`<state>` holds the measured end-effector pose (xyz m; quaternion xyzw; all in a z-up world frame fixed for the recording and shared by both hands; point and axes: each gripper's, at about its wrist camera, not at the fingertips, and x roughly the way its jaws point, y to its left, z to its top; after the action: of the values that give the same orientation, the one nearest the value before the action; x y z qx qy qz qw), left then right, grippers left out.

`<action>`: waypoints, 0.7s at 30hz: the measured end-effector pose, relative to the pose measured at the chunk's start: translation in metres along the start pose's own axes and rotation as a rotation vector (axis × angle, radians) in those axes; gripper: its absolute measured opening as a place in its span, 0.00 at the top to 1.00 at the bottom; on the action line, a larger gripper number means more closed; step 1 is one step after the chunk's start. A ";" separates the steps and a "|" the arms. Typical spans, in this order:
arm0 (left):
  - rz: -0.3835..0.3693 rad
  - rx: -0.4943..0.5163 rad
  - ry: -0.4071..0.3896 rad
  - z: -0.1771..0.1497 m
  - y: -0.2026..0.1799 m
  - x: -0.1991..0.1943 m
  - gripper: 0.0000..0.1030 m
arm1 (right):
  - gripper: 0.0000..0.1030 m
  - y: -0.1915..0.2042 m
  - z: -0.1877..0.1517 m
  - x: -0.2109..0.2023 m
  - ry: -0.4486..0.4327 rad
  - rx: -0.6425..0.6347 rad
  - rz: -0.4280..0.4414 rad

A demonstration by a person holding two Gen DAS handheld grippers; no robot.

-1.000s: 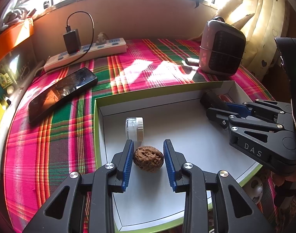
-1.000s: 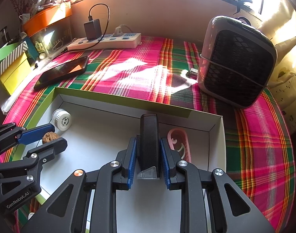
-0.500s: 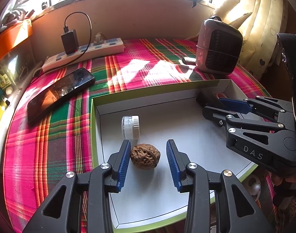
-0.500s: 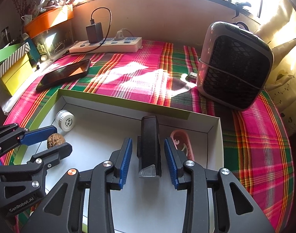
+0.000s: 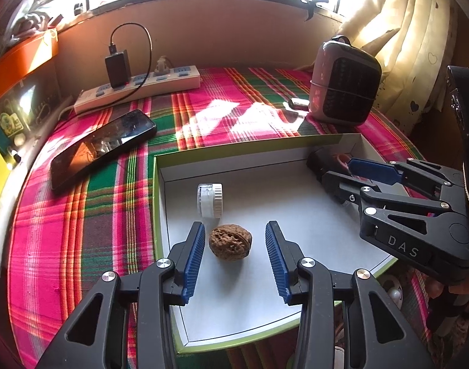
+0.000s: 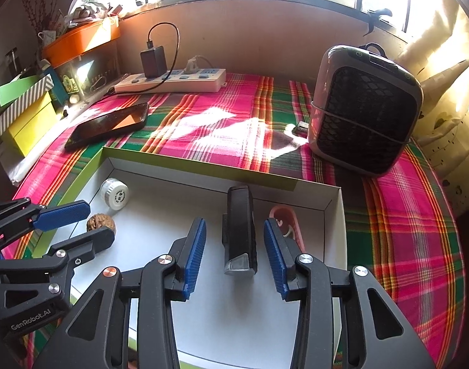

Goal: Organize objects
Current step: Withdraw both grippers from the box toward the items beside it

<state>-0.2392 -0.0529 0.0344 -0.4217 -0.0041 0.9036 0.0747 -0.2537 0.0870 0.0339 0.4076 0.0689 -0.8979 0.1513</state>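
Both grippers are hanging over the box [image 5: 173, 166], jaws just opening: left gripper [image 5: 233, 247] straddling the walnut [image 5: 230, 241] untouched, right gripper [image 6: 234, 246] loosely flanking the black device [image 6: 240, 230]. Only the right view is showing the pink item [image 6: 283, 215] clearly.

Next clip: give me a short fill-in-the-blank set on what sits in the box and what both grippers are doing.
1. The walnut lies between the open pads of the ____ gripper.
2. The right gripper, jaws just opened, straddles a ____ device without touching it.
3. The small white jar lies on its ____ in the box.
4. The phone rests ____ the box.

Missing words: left; black; side; outside
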 end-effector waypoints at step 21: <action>0.031 -0.002 -0.080 -0.023 -0.009 -0.051 0.62 | 0.57 0.007 -0.022 -0.060 -0.114 0.007 -0.006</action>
<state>-0.1880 -0.0528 0.0586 -0.3853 -0.0017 0.9208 0.0601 -0.1979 0.0987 0.0645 0.3559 0.0582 -0.9204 0.1508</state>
